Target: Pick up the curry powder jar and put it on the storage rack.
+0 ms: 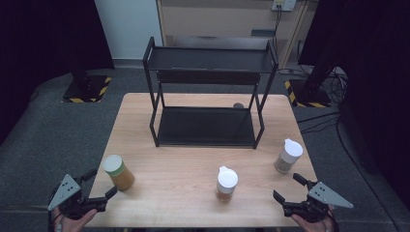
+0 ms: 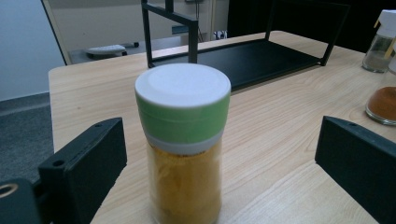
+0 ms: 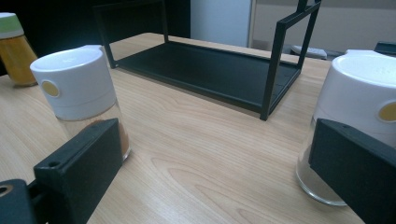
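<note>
left gripper [image 1: 100,185] released, jaws wide, green-lid jar [image 1: 118,172] between them in left gripper view, untouched | right gripper [image 1: 289,188] released, jaws wide, over tabletop [image 1: 179,164] near front right corner | orange-spice jar [image 1: 226,184] front centre | pale-spice jar [image 1: 288,156] right | black rack [image 1: 208,92] at back

Light wood surface [image 1: 193,164], frame centre. Black two-tier rack [image 1: 208,123] standing at upper middle. Green-lidded yellow spice jar [image 1: 118,172] lower left; white-capped orange jar [image 1: 226,183] lower centre; white-capped pale jar [image 1: 288,155] right.
</note>
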### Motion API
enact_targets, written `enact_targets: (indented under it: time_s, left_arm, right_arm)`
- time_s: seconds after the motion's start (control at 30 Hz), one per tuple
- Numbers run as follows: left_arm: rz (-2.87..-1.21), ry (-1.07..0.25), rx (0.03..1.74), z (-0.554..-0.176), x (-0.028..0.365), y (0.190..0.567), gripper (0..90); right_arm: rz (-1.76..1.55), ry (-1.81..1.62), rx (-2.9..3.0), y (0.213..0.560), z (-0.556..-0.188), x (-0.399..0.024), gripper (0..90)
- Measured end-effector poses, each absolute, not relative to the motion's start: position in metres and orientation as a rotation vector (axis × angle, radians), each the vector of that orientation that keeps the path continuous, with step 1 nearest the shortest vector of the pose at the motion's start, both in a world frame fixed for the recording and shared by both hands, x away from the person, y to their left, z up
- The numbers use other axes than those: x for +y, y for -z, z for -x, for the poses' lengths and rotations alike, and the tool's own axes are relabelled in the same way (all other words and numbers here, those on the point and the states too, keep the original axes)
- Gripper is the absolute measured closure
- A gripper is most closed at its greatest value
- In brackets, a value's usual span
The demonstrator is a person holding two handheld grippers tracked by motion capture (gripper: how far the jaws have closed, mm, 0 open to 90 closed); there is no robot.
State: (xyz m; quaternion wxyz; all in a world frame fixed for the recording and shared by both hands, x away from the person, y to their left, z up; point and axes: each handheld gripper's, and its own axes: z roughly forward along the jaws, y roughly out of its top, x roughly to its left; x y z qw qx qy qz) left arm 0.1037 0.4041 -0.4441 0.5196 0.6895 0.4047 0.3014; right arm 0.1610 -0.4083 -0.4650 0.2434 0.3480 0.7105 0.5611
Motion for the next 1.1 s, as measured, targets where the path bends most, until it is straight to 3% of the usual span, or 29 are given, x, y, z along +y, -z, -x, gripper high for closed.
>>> enact_targets:
  time_s: [0.77,1.1]
  left_arm:
    - [-1.715,-0.656,0.946,-0.147,0.417,0.428,2.1]
    - [-1.739,-0.633,0.929,-0.165,0.415,0.435,10.1]
  right_arm:
    - [-0.949,-1.543,1.936,0.465,-0.160,-0.409,4.3]
    - [-0.948,-1.542,1.936,0.465,-0.160,-0.410,4.6]
